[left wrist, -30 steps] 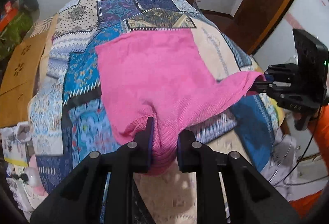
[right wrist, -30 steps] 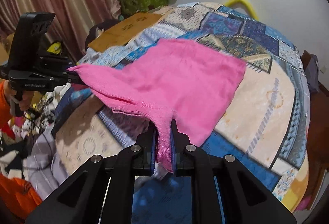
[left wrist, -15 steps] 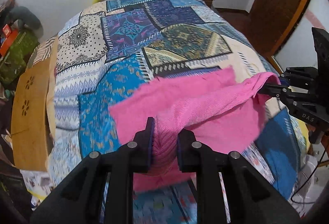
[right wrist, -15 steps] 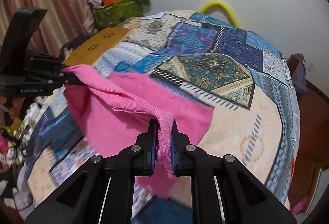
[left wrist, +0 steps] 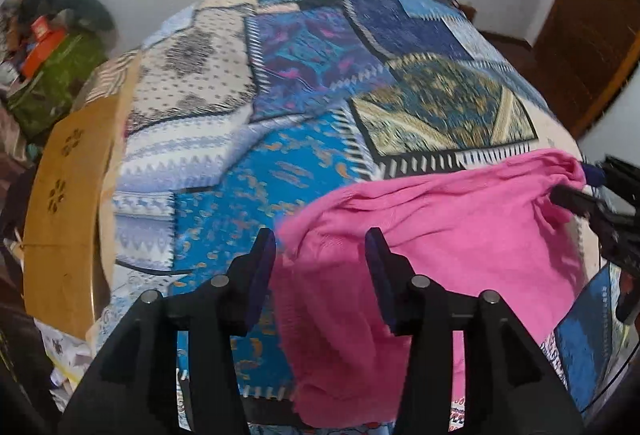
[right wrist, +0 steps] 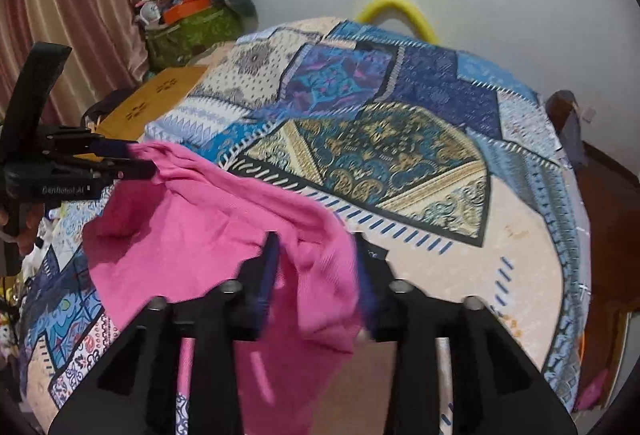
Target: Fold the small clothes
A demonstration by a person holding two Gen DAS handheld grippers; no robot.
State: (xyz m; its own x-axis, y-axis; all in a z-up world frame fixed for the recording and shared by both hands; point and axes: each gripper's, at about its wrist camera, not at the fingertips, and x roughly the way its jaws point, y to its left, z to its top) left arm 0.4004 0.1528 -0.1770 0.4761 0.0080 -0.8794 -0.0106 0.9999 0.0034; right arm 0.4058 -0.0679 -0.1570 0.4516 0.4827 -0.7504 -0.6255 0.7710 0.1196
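Note:
A pink knit garment (left wrist: 432, 247) lies folded over on the patchwork bedspread (left wrist: 248, 171), near the bed's front edge. My left gripper (left wrist: 320, 259) is open, its fingers spread either side of the garment's left fold corner. My right gripper (right wrist: 316, 259) is open too, with the right fold corner (right wrist: 320, 275) loose between its fingers. In the right wrist view the garment (right wrist: 192, 235) spreads to the left, and the left gripper (right wrist: 132, 159) shows at its far corner. In the left wrist view the right gripper (left wrist: 580, 187) shows at the garment's right corner.
A wooden board (left wrist: 60, 219) lies along the bed's left side. A pile of clutter with a green bag (right wrist: 188, 23) stands by the curtain. A yellow hoop (right wrist: 396, 11) rests behind the bed against the white wall. A brown door (left wrist: 588, 19) is at right.
Both grippers carried the garment's near edge forward over itself, lowered it, then opened and let go. The garment now lies folded.

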